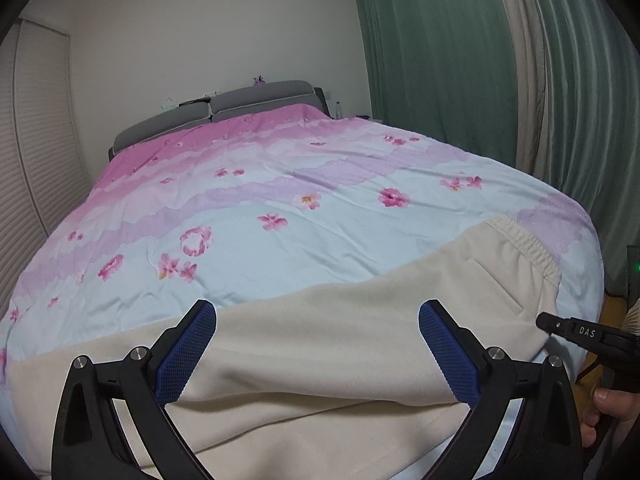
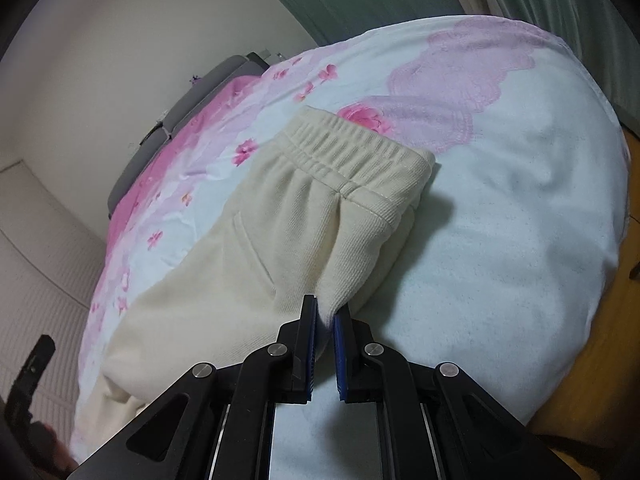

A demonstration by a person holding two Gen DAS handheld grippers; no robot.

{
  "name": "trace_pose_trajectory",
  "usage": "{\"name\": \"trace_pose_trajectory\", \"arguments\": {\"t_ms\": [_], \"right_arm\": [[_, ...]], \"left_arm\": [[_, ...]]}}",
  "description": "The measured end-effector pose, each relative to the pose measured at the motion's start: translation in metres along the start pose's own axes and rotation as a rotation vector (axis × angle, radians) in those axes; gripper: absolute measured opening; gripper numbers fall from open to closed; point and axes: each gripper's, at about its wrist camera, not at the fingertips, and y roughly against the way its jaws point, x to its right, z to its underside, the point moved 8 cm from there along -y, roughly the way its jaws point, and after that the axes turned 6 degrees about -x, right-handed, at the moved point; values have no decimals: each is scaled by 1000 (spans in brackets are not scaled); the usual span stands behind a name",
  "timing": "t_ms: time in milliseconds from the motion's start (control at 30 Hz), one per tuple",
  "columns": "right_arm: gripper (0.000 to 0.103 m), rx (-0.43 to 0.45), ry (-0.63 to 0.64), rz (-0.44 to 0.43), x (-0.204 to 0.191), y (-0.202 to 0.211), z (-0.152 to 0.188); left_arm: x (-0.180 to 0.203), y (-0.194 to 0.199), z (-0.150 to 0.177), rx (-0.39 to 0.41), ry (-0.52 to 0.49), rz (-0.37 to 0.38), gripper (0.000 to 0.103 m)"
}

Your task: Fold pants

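Cream pants [image 1: 340, 332] lie across the near end of the bed, their elastic waistband [image 1: 528, 244] at the right. My left gripper [image 1: 318, 314] is open, its blue pads spread wide just above the leg fabric and not pinching it. In the right wrist view the waistband [image 2: 352, 152] lies ahead, with a slit pocket [image 2: 256, 252] to its left. My right gripper [image 2: 326, 314] is shut on a pinched fold of the pants [image 2: 280, 216] at their near edge below the waistband. The right gripper's tip [image 1: 560, 326] shows at the pants' right edge.
A floral quilt [image 1: 280, 184] in pink, lilac and pale blue covers the bed, with a grey headboard [image 1: 224, 106] at the far end. Green curtains [image 1: 460, 60] hang on the right and slatted doors [image 1: 36, 128] on the left. A hand [image 1: 604, 404] holds the right tool.
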Motion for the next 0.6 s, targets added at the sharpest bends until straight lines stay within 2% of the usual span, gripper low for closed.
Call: {"name": "trace_pose_trajectory", "arguments": {"t_ms": [200,333,433,467,567,600], "right_arm": [[8,34,-11,14,9,4,-8],[10,-7,25,24,6,-7,-2],[21,-14,147,98,-9,1,1],[29,3,175,117,-14,8,2],[54,105,236,178,-31,41,5],[58,138,253,182,-39,52,8]], "left_arm": [[12,-9,2,6,6,-1,103],[18,-19,7,-3,4,0,103],[17,-21,14,-12,0,3,103],[14,-18,17,-11,-5,1,103],[0,-7,26,-1,-25,-9,103],[-9,-2,31,1,-28,-25,103]]}}
